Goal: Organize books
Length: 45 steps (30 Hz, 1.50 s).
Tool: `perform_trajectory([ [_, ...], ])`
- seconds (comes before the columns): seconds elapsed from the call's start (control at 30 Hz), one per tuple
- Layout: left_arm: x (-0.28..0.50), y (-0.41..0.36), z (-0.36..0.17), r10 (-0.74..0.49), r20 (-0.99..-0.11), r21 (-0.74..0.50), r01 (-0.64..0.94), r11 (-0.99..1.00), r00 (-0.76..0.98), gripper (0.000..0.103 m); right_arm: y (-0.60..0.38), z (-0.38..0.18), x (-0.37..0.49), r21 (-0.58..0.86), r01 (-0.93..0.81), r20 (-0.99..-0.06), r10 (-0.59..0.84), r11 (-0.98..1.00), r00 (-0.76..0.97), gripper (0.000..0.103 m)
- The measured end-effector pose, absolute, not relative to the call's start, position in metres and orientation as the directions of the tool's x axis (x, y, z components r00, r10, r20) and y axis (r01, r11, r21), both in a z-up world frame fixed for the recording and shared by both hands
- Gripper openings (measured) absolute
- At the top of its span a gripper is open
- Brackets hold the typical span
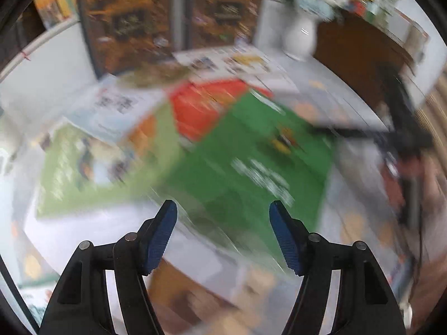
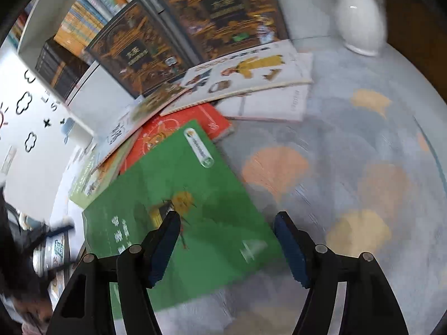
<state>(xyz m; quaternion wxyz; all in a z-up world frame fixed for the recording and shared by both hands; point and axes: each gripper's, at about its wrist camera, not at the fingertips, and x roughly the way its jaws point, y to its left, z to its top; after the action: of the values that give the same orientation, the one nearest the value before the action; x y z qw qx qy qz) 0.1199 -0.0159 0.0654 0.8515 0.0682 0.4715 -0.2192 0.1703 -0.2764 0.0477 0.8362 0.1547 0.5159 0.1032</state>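
The left tool (image 1: pixel 223 234) hangs with jaws apart, gripping nothing, above the green book (image 1: pixel 251 162); that book lies flat on the rug (image 2: pixel 349 145), topping a fanned pile over the red book (image 2: pixel 195 122); the right tool (image 2: pixel 227 247) gapes empty over its lower corner; a white vase (image 2: pixel 360 19) stands beyond.
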Motion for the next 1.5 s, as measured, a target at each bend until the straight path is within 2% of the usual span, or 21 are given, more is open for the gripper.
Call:
perform_trajectory([
  [0.1,0.151,-0.013,0.063,-0.271,-0.824,-0.069,0.388,0.919,0.497,0.067,-0.272,0.052,0.148,0.362,-0.013,-0.834,0.331,0.932,0.442,0.069],
  [0.17,0.165,-0.021,0.052,-0.203,-0.815,0.019,0.375,0.927,0.543,0.065,-0.272,0.052,0.128,0.439,-0.01,-0.815,0.403,0.898,0.416,0.069],
  [0.23,0.166,-0.028,0.038,-0.194,-0.815,0.058,0.41,0.91,0.546,0.066,-0.266,0.05,0.112,0.498,-0.017,-0.799,0.466,0.867,0.38,0.069],
  [0.3,0.165,-0.034,0.033,-0.279,-0.809,-0.009,0.464,0.886,0.517,0.066,-0.254,0.048,0.1,0.506,-0.051,-0.8,0.491,0.861,0.344,0.069],
  [0.43,0.153,-0.047,0.035,-0.282,-0.84,-0.021,0.492,0.871,0.463,0.066,-0.242,0.049,0.103,0.484,-0.077,-0.809,0.48,0.871,0.339,0.069],
  [0.57,0.126,-0.048,0.037,-0.348,-0.851,-0.095,0.537,0.838,0.393,0.066,-0.238,0.044,0.111,0.508,-0.089,-0.798,0.507,0.857,0.327,0.07],
  [0.9,0.015,-0.04,0.031,-0.367,-0.874,-0.15,0.541,0.828,0.319,0.066,-0.225,0.05,0.094,0.465,-0.175,-0.804,0.497,0.868,0.326,0.072],
  [1.07,-0.045,-0.029,0.02,-0.355,-0.879,-0.166,0.494,0.853,0.318,0.066,-0.211,0.053,0.059,0.486,-0.273,-0.799,0.549,0.83,0.245,0.072],
  [1.17,-0.058,-0.019,0.018,-0.365,-0.867,-0.183,0.464,0.867,0.34,0.066,-0.211,0.046,0.04,0.515,-0.306,-0.793,0.581,0.801,0.184,0.07],
  [1.27,-0.041,-0.011,0.014,-0.303,-0.86,-0.14,0.382,0.913,0.409,0.067,-0.22,0.04,0.047,0.551,-0.266,-0.766,0.606,0.791,0.216,0.067],
  [1.3,-0.034,-0.009,0.012,-0.289,-0.853,-0.132,0.357,0.925,0.434,0.07,-0.221,0.038,0.052,0.563,-0.255,-0.758,0.614,0.786,0.22,0.067],
  [1.33,-0.025,-0.006,0.011,-0.286,-0.838,-0.134,0.332,0.934,0.465,0.08,-0.222,0.037,0.058,0.578,-0.245,-0.746,0.626,0.778,0.228,0.067],
  [1.37,-0.017,-0.003,0.008,-0.277,-0.825,-0.133,0.307,0.942,0.493,0.095,-0.222,0.036,0.062,0.58,-0.244,-0.741,0.628,0.777,0.237,0.067],
  [1.4,-0.01,-0.001,0.002,-0.264,-0.813,-0.128,0.283,0.951,0.519,0.103,-0.22,0.035,0.062,0.576,-0.25,-0.739,0.626,0.779,0.248,0.067],
  [1.5,-0.01,0.002,-0.002,-0.267,-0.766,-0.137,0.257,0.957,0.585,0.103,-0.221,0.034,0.059,0.573,-0.265,-0.716,0.631,0.776,0.299,0.067],
])
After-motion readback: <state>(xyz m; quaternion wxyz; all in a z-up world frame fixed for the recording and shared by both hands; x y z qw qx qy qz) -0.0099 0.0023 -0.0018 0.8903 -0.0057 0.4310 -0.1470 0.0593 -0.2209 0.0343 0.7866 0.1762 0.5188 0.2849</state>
